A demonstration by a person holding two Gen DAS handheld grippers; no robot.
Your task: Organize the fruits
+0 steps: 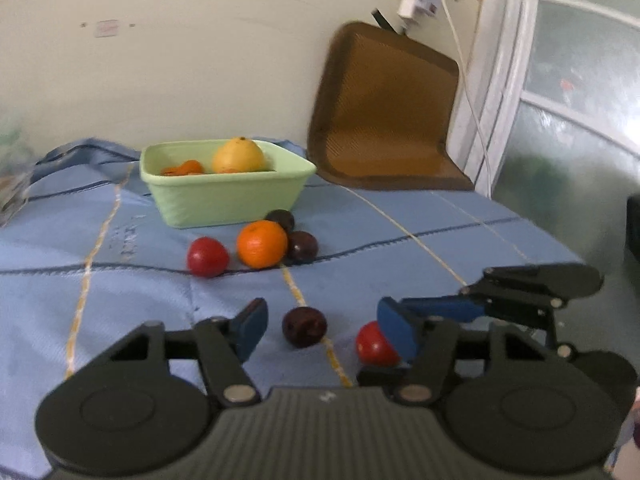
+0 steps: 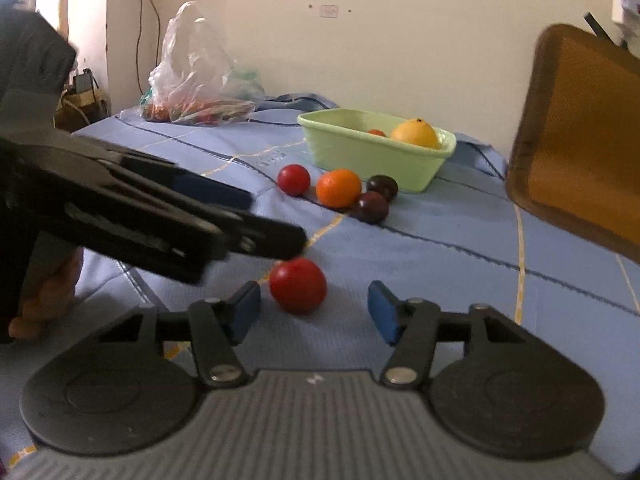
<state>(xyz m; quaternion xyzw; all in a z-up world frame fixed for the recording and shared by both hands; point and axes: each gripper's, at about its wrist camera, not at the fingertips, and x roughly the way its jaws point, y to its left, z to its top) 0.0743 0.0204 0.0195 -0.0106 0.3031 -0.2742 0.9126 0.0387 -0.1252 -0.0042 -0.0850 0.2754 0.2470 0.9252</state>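
Here, both half open and gripping nothing: left gripper (image 1: 324, 330) around a dark plum (image 1: 304, 327), right gripper (image 2: 314, 312) around a red fruit (image 2: 298, 285), presumably for the green tub (image 1: 224, 200).

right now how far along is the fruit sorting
Done: a yellow citrus and a small orange fruit lie in the green tub. In hand: nothing gripped; the left gripper brackets a dark plum, the right gripper a red fruit. Left: four more fruits by the tub.
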